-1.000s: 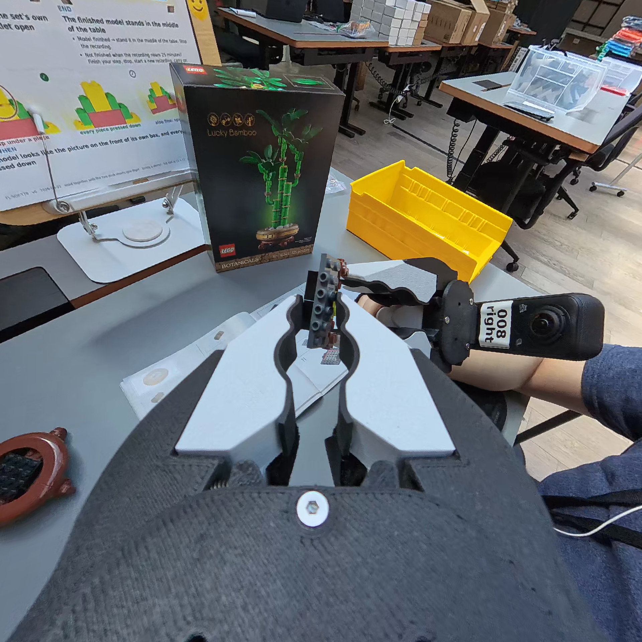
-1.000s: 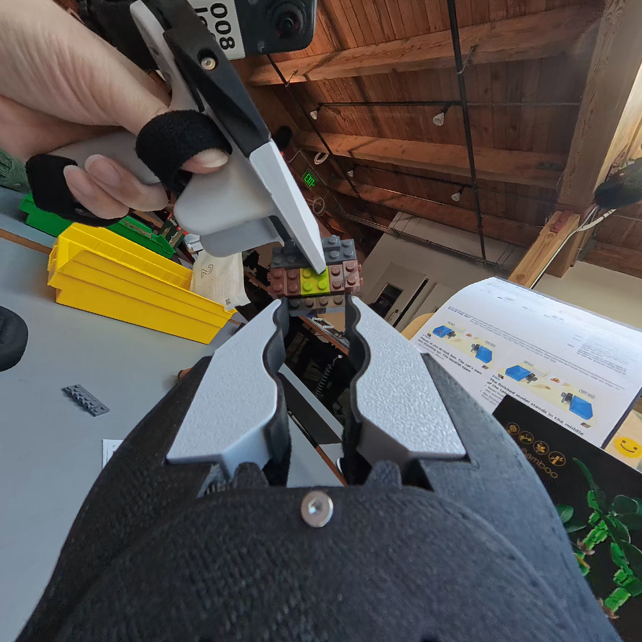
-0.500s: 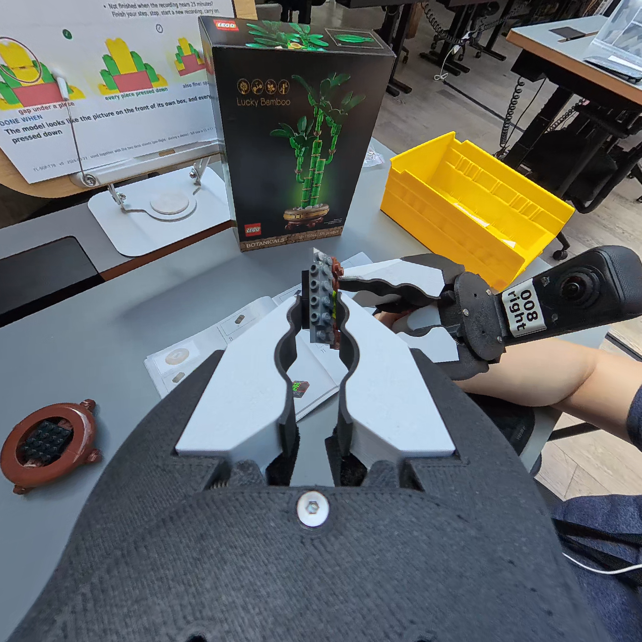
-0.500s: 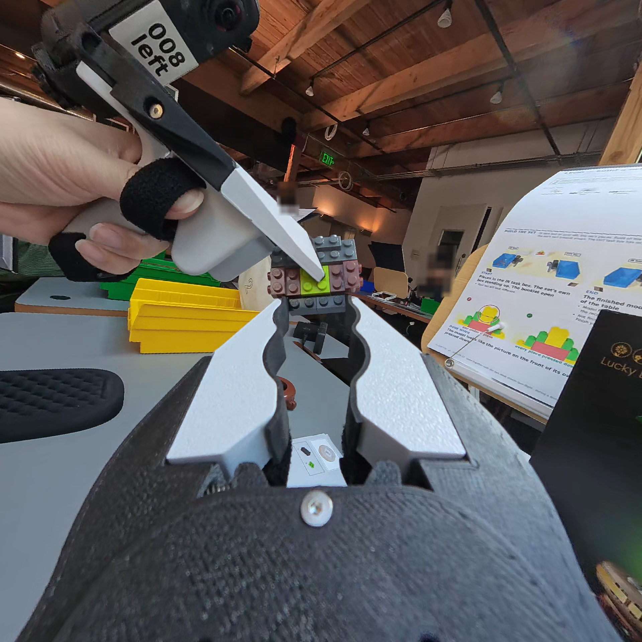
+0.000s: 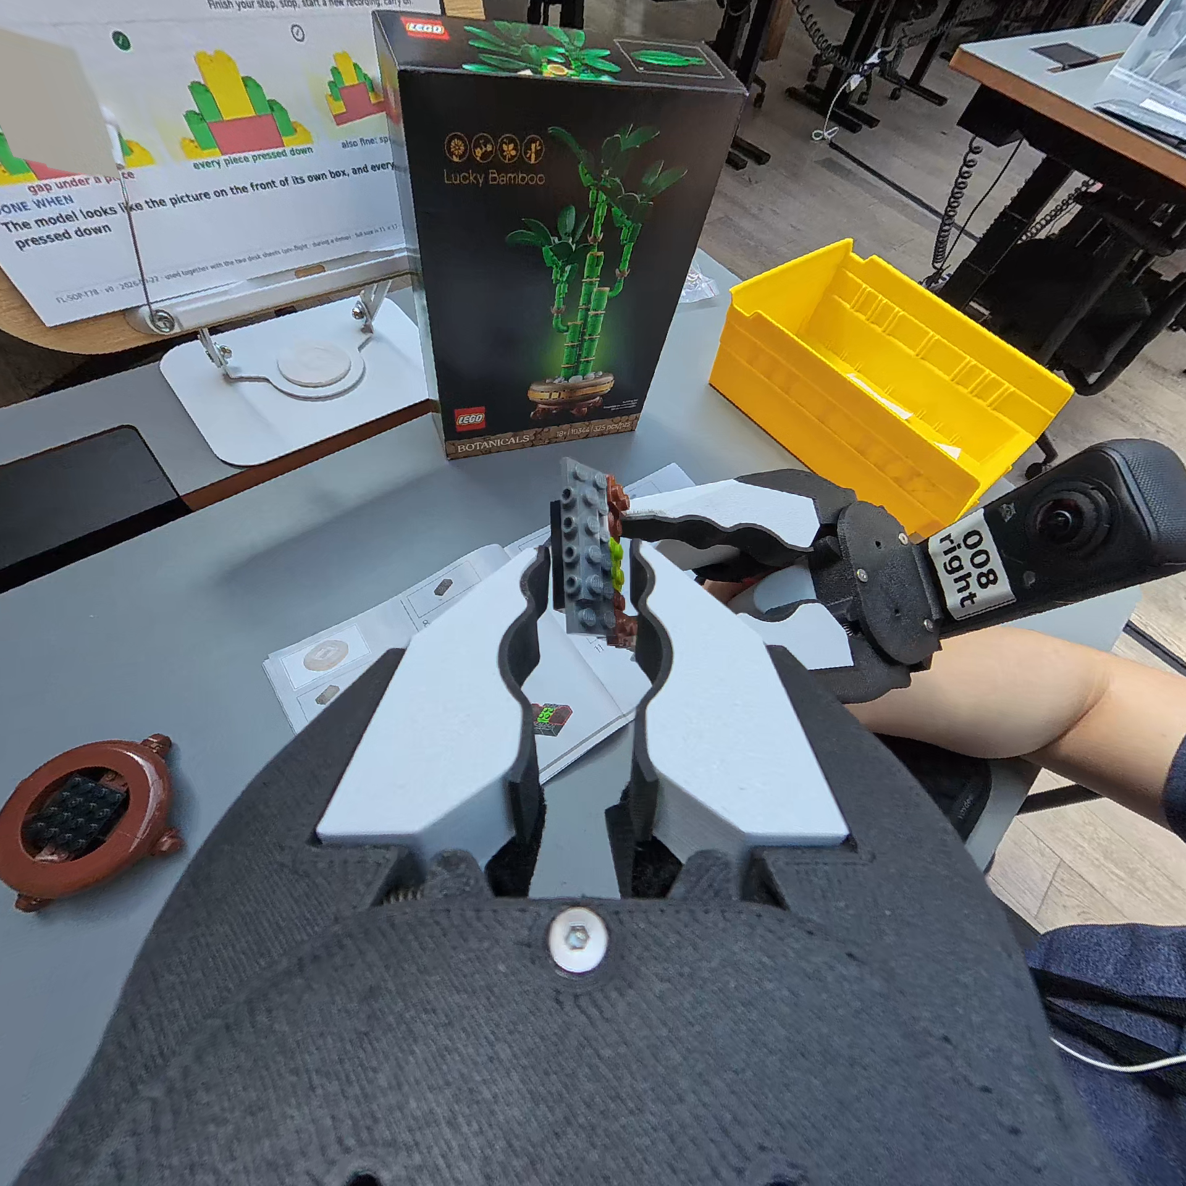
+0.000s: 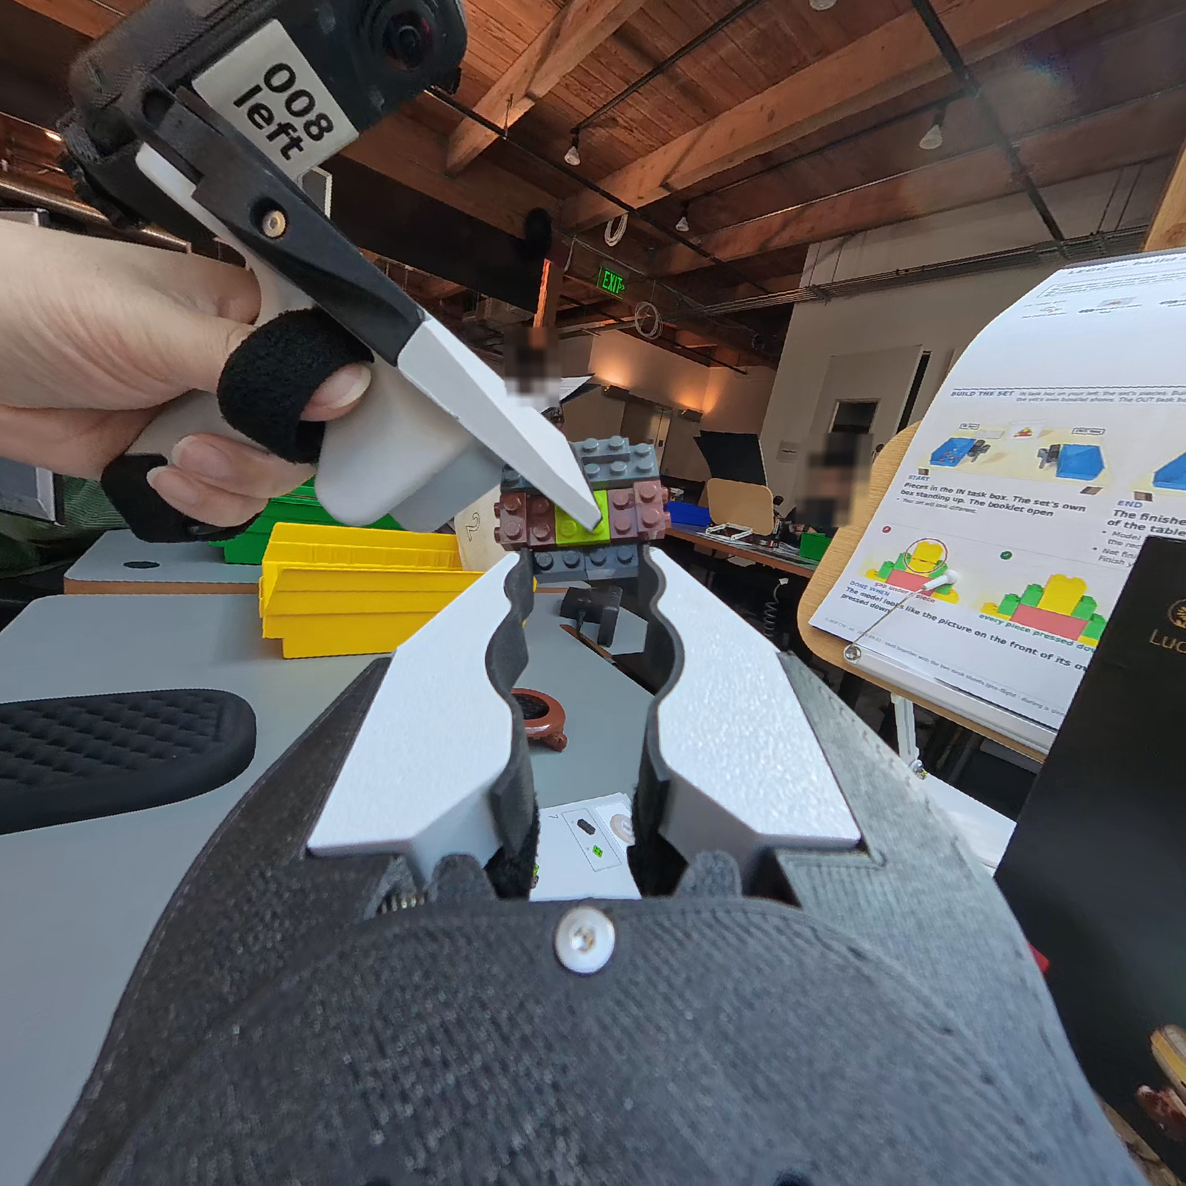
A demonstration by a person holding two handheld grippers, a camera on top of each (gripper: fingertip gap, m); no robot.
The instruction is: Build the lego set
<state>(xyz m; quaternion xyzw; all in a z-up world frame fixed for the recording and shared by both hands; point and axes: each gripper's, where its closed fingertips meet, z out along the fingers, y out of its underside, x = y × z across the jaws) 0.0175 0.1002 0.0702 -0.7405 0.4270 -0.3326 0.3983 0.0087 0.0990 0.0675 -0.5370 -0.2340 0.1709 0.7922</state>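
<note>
A small lego assembly (image 5: 585,536) of grey plates, brown bricks and one lime brick is held on edge above the table. My left gripper (image 5: 589,565) is shut on it, pinching its front and back faces. In the right wrist view the assembly (image 6: 619,459) faces me, with a left finger (image 6: 513,436) lying across the lime brick. My right gripper (image 6: 585,565) is shut on the ends of the lower grey plate. In the left wrist view the right gripper (image 5: 626,513) reaches in from the right and touches the assembly's studded side.
A brown round base (image 5: 83,815) with a black plate inside lies on the grey table at the left. The open booklet (image 5: 385,642) lies under the grippers. The black set box (image 5: 552,244) stands behind, with a yellow bin (image 5: 885,378) to its right and an instruction sheet (image 5: 192,160) on a stand to its left. Only a small space, under 4 cm, lies between the two pairs of fingers. Left tips and right tips are each some 30 cm from the brown round base (image 5: 83,815).
Both grippers stay shut on the assembly. The right gripper has tilted down from facing the ceiling to about level. The left view has drawn closer to the set box.
</note>
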